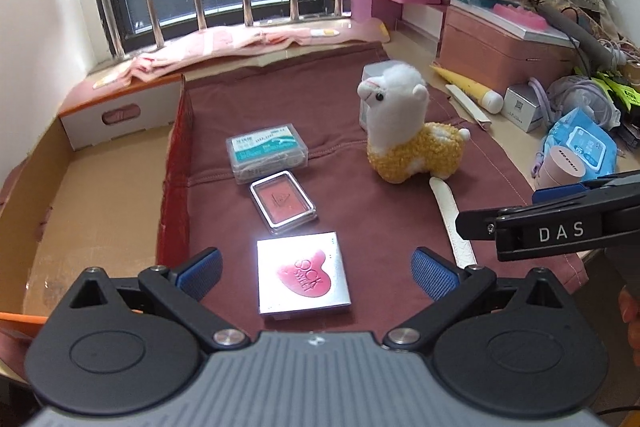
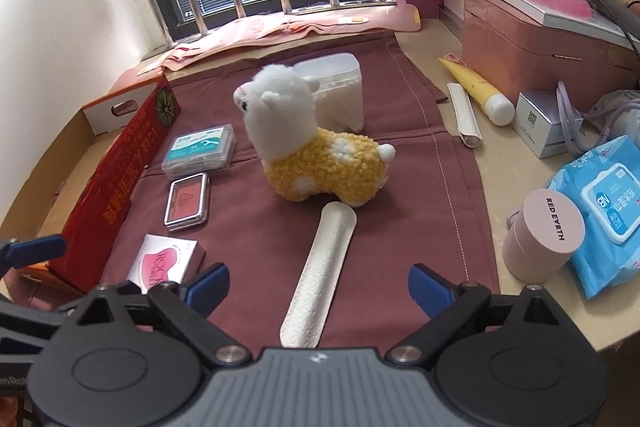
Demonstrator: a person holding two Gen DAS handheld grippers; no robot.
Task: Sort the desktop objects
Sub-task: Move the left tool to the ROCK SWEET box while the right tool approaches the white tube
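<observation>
**On the maroon cloth: both grippers wide, nothing picked up**

On the maroon cloth (image 2: 248,227) everything sits around the plush alpaca (image 2: 320,155), so I'll use that as the anchor. It stands upright near the middle of the cloth, white head, yellow woolly body.

Just behind the alpaca is a clear plastic tub (image 2: 336,83), pretty much touching its back. To the alpaca's window-wall side sits a clear floss-pick box (image 1: 267,151) with a teal label. Nearer the cameras from that box, almost touching it, lies a blush compact (image 1: 283,203) with a clear lid. Further along the same row is a square white box (image 1: 302,275) with a pink heart shape on top. A long white embossed strip (image 2: 320,267) lies flat, one end just beside the alpaca's feet.

Well away from the alpaca, past those three flat things, there's an open cardboard box (image 1: 100,195) along the cloth's edge.

Left gripper (image 1: 316,273): blue pads spread wide, the square white box lying between them, but neither pad touches it. Right gripper (image 2: 318,287): fingers also wide, the near end of the white strip between them, no contact.

Off the cloth, beyond the alpaca's tail, stands a pink round jar (image 2: 544,239) beside a blue wipes pack (image 2: 608,211).
</observation>
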